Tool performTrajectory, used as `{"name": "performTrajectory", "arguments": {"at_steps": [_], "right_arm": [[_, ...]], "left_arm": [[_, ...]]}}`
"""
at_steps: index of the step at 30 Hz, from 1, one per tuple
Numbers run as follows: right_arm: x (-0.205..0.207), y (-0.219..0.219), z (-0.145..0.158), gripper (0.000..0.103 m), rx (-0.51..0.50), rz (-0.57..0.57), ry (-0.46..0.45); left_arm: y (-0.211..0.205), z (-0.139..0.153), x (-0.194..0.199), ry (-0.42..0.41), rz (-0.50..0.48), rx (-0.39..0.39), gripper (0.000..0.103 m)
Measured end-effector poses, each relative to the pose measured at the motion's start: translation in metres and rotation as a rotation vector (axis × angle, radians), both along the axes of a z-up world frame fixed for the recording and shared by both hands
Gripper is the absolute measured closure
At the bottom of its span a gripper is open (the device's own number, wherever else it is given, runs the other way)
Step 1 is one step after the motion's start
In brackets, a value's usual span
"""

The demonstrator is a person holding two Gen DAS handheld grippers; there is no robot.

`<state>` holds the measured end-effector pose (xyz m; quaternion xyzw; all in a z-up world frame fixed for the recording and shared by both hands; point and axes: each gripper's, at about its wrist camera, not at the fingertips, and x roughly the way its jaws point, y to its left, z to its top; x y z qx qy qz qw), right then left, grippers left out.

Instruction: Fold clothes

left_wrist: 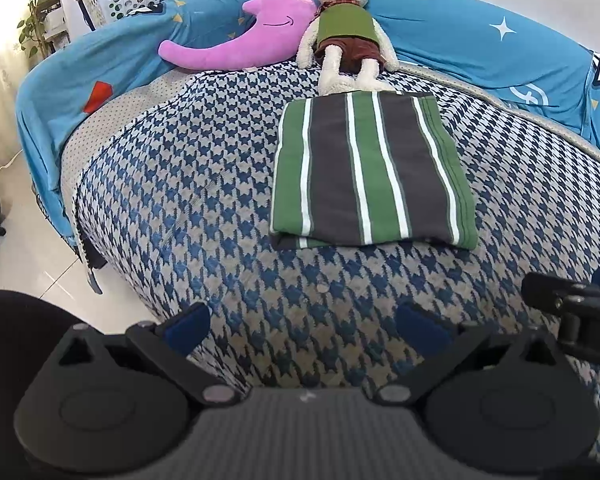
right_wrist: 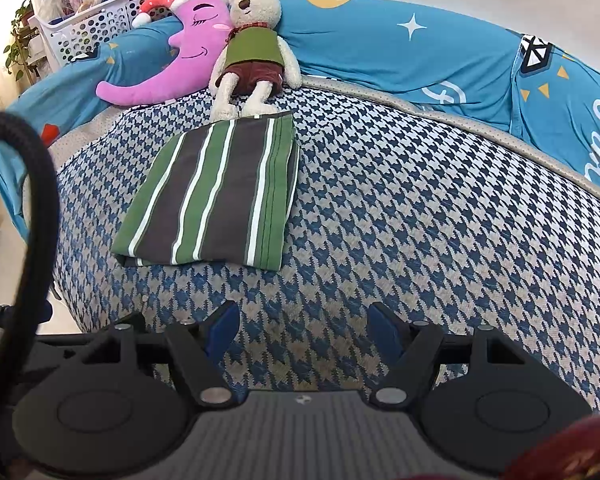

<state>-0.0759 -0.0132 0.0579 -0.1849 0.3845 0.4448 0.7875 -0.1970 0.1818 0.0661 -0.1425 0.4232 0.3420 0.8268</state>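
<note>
1. We see the folded striped shirt (left_wrist: 370, 168) mid-bed (left_wrist: 204, 216), its length running toward the far edge.
2. Our left gripper (left_wrist: 304, 326) and right gripper (right_wrist: 302, 330) hover near-side, both wide and empty, the left squarer on.

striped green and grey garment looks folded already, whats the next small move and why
Probably none on the fold itself: the striped green and grey garment lies as a neat flat rectangle on the houndstooth bed cover, and both the left gripper and right gripper are open, empty and short of it. I'd draw both back and fetch another piece.
</note>
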Motion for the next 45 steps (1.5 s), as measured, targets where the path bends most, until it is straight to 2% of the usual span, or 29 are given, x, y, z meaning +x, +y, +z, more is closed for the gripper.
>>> {"name": "performTrajectory", "arguments": {"at_steps": [25, 45], "right_arm": [[-0.0054, 0.0035, -0.0037, 0.032, -0.018, -0.001, -0.028], [-0.0083, 0.0053, -0.0056, 0.032, -0.031, 0.002, -0.039]], "left_arm": [[0.0049, -0.0027, -0.0045, -0.014, -0.005, -0.009, 0.000], [0.0080, -0.0092, -0.0065, 0.025, 0.000, -0.015, 0.000]]}}
